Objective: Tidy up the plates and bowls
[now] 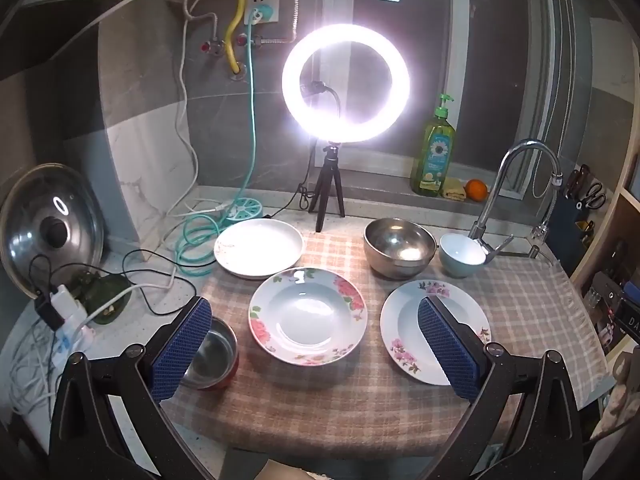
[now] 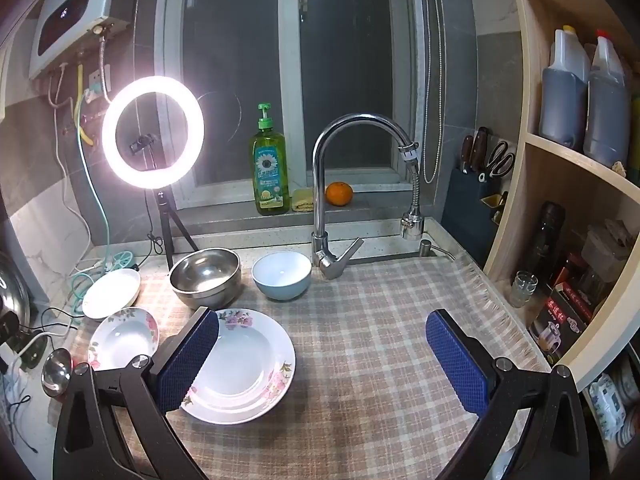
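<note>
- Left gripper [image 1: 314,344] and right gripper [image 2: 322,360]: jaws wide apart, nothing held.
- Three plates and three bowls lie separate on the checked cloth [image 2: 380,320].
- Advice: take the pink-flowered plate [image 1: 308,316] by its rim, keep it level, then stack like with like.

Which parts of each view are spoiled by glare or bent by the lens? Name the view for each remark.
Left wrist view: the ring light blows out to white, washing out the plain white plate; counter edges curve, corners go black. Right wrist view: the ring light flares less, the shelf unit bows, and the faucet stays sharp.
</note>
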A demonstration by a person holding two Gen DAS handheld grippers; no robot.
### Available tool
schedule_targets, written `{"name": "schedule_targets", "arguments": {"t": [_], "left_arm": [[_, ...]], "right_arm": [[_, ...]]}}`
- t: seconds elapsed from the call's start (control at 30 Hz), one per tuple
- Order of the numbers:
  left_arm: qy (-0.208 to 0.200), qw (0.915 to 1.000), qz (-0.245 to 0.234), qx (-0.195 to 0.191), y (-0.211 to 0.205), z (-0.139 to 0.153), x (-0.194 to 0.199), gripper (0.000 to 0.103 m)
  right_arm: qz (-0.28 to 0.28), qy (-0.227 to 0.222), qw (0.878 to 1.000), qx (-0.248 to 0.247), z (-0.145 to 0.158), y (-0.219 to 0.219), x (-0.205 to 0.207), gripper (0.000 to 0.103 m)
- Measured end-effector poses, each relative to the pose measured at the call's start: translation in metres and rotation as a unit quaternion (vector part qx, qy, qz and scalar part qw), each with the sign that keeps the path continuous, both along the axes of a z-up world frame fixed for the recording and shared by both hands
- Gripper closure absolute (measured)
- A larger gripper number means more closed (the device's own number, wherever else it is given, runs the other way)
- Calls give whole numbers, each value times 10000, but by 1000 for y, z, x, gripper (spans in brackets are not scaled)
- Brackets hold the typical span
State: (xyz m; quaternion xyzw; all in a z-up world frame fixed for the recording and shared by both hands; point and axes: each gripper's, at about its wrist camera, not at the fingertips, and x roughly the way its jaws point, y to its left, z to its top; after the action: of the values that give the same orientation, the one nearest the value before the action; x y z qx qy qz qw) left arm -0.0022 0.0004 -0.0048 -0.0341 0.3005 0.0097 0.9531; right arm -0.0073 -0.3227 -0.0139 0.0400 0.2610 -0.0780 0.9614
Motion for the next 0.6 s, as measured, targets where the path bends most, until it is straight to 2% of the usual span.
{"name": "schedule_targets", "arguments": {"t": [0.6], "left_arm": [[11, 10000, -32, -7, -6, 6, 4, 1]], "right_arm": [[0, 17, 10000, -9, -2, -2, -5, 0]]}}
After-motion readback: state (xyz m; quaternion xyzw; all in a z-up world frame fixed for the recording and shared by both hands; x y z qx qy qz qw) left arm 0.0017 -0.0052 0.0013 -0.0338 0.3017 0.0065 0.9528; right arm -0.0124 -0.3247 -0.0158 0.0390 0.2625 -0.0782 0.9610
